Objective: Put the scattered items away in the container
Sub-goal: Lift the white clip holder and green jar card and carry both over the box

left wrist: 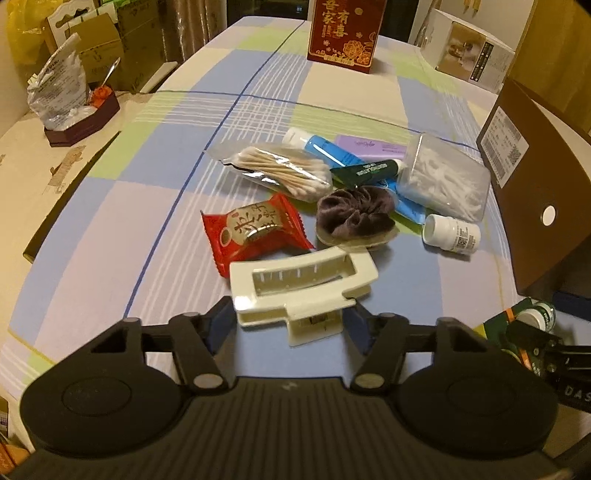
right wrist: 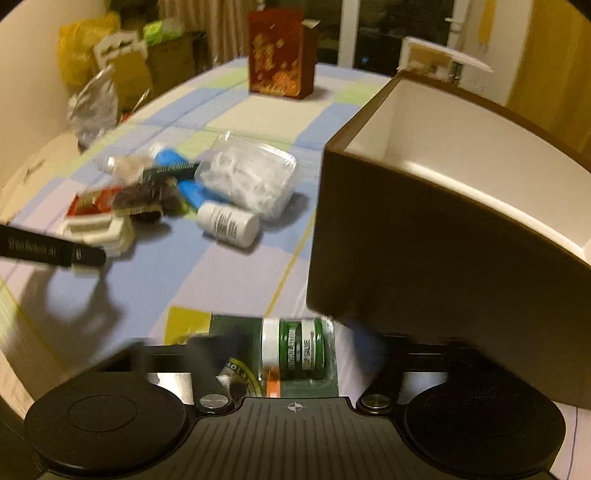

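From the left wrist, the left gripper (left wrist: 293,317) is standing wide open around the cream hair clip (left wrist: 301,291), fingers beside it, not squeezing. Just behind the clip the red snack packet (left wrist: 255,230) and brown scrunchie (left wrist: 356,214) are lying; the brown box (left wrist: 535,206) is sitting to its right.

From the right wrist, the right gripper (right wrist: 295,354) is holding a green carded jar pack (right wrist: 299,350) between its fingers, just in front of the box (right wrist: 424,258); the white bottle (right wrist: 229,225) is lying left of the box

Left wrist view: low over the checked tablecloth (left wrist: 155,192), facing the item pile close ahead. Right wrist view: nearer the brown box (right wrist: 406,251), blurred. Shared: pile, white bottle (left wrist: 452,234), red carton (left wrist: 345,29).
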Demonstrator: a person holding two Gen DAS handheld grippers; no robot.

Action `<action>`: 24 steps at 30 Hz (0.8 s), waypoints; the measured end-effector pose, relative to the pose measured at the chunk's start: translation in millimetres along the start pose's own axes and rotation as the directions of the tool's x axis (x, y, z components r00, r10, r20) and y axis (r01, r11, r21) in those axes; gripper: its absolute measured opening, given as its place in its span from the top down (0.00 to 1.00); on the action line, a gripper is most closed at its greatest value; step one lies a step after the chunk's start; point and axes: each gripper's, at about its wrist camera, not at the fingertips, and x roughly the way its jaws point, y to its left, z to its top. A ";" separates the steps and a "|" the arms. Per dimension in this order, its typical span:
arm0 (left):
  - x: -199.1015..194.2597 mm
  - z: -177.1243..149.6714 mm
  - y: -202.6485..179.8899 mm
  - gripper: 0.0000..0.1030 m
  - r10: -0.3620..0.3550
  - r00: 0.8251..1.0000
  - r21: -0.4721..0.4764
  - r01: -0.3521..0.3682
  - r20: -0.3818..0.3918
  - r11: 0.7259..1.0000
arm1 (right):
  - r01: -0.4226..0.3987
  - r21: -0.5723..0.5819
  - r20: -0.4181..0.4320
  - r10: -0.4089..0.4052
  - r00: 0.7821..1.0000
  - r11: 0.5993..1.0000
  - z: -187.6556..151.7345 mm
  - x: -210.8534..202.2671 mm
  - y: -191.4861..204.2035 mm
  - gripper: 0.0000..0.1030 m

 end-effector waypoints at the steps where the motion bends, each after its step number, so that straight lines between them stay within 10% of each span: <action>1: -0.7 -0.7 -0.5 0.42 0.001 1.000 0.006 -0.001 0.000 1.000 | -0.001 -0.004 -0.009 0.001 1.000 1.000 -0.6 0.3 -0.4 0.63; 24: -74.0 0.3 -32.2 0.48 -0.040 0.991 0.118 0.025 0.124 0.993 | -0.080 0.078 0.105 0.071 0.992 0.994 5.9 -86.4 -28.6 0.64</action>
